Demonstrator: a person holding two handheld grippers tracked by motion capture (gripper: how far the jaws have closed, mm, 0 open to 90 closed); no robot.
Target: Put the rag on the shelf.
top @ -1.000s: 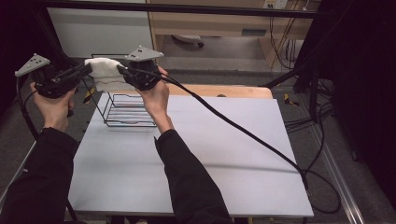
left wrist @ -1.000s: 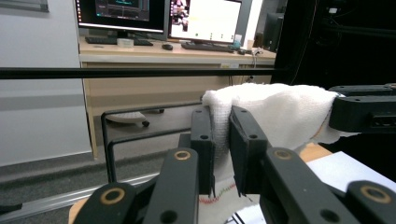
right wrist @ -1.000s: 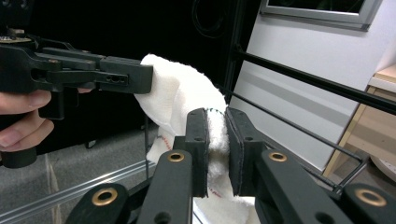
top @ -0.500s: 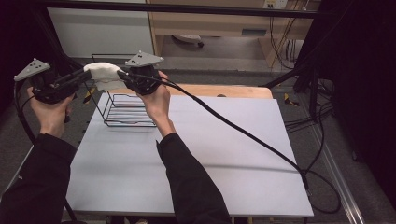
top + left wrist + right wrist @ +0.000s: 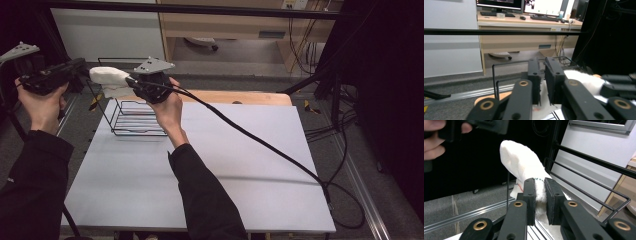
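Black wire basket (image 5: 134, 116) stands at the far left corner of the white table (image 5: 200, 180), open at the top. Its wire floor shows bare in the high view; whether the hanging cloth reaches into it, cannot tell.

White cloth (image 5: 111, 80), a towel or sock by its knit edge, is held in the air above the basket's far rim, between the two grippers. In the right gripper view the cloth (image 5: 524, 167) rises past the jaws to the upper left, basket wires (image 5: 586, 182) running behind it to the right.

Around: a thick black cable (image 5: 260, 142) trails from the right gripper across the table to the right edge and down to the floor. A wooden desk (image 5: 524, 27) with keyboards and monitors stands beyond a black frame bar (image 5: 499, 31). Dark curtain at far right.

Right gripper (image 5: 134, 84), raised over the basket's right side, jaws clamped on the cloth's lower part (image 5: 539, 191). Left gripper (image 5: 86, 71) held high at the far left, its tip at the cloth's left end. In its own view the left gripper (image 5: 542, 75) has jaws close together with a narrow gap; the cloth (image 5: 584, 80) lies just right of them, not between them.
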